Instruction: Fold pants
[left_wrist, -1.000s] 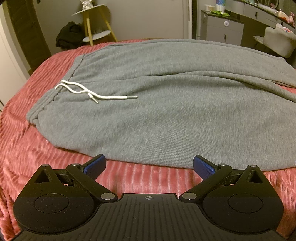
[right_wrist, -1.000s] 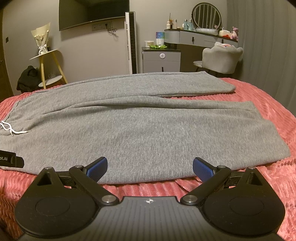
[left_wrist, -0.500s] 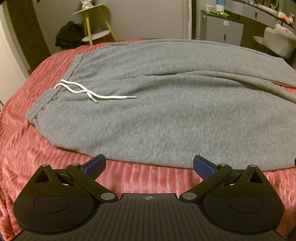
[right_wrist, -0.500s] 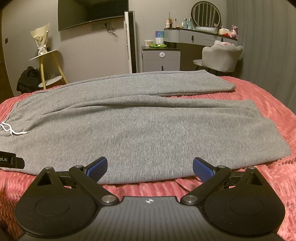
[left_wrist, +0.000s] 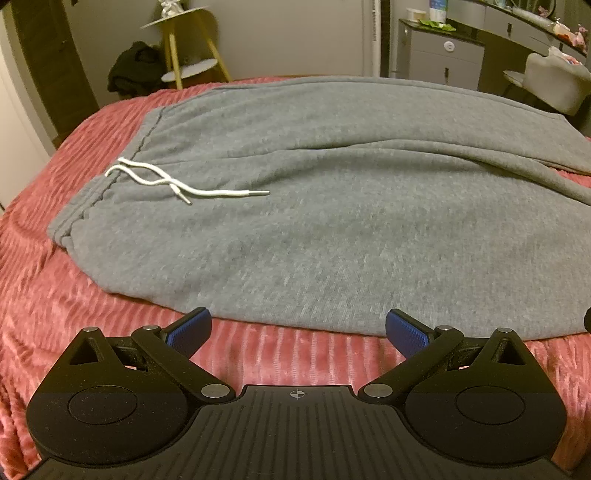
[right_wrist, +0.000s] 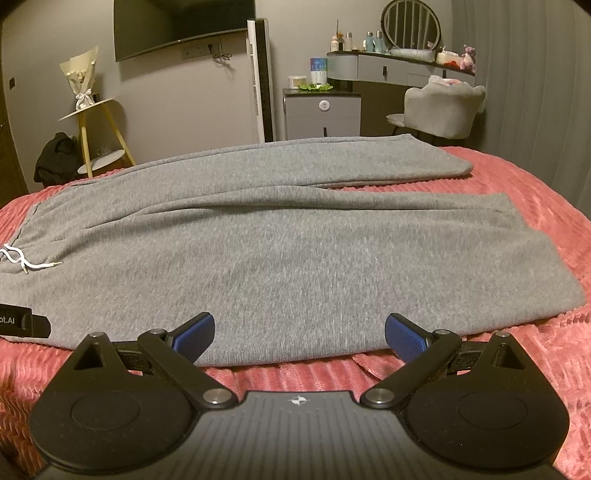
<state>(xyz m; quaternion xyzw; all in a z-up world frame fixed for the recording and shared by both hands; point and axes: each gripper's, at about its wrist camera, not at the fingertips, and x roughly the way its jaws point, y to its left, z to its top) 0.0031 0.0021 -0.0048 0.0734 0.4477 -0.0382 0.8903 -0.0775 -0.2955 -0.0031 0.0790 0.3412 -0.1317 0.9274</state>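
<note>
Grey pants (left_wrist: 332, 206), flat on bed (left_wrist: 48, 295).
Near hem bordered by bare bedspread; left gripper (left_wrist: 297, 328) and right gripper (right_wrist: 299, 330): jaws spread wide, empty.

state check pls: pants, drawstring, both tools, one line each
Pants: unfolded, spread flat on the pink bedspread, legs side by side, slightly apart at the hems.
Drawstring: untied, loose ends lying on the front of the pants.
Left tool: open, empty, at the near edge of the pants by the waist end.
Right tool: open, empty, at the near edge of the nearer leg.
</note>
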